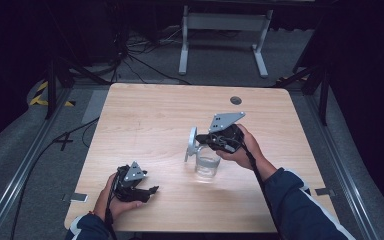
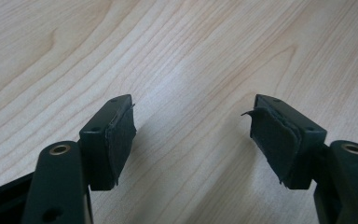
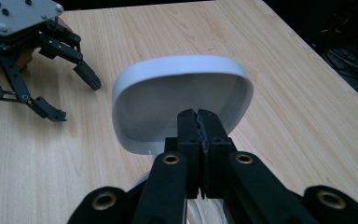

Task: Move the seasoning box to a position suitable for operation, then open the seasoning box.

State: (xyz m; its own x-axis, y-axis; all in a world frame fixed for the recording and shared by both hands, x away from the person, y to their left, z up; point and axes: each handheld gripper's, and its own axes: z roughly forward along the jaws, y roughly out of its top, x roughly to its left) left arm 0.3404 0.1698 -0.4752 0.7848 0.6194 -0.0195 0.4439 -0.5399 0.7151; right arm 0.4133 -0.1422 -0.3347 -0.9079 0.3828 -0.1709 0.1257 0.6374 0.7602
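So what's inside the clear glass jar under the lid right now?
The clear glass jar looks empty, wood grain showing through. The right gripper, jaws shut, holds the white rounded lid tilted above it, hiding part of the opening.

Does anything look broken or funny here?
Yes, a little. On the left gripper, the black rubber pads look frayed and are peeling at their edges. Also, the white lid is off the clear jar, pinched by the right gripper and held tilted above it. Nothing has spilled on the table.
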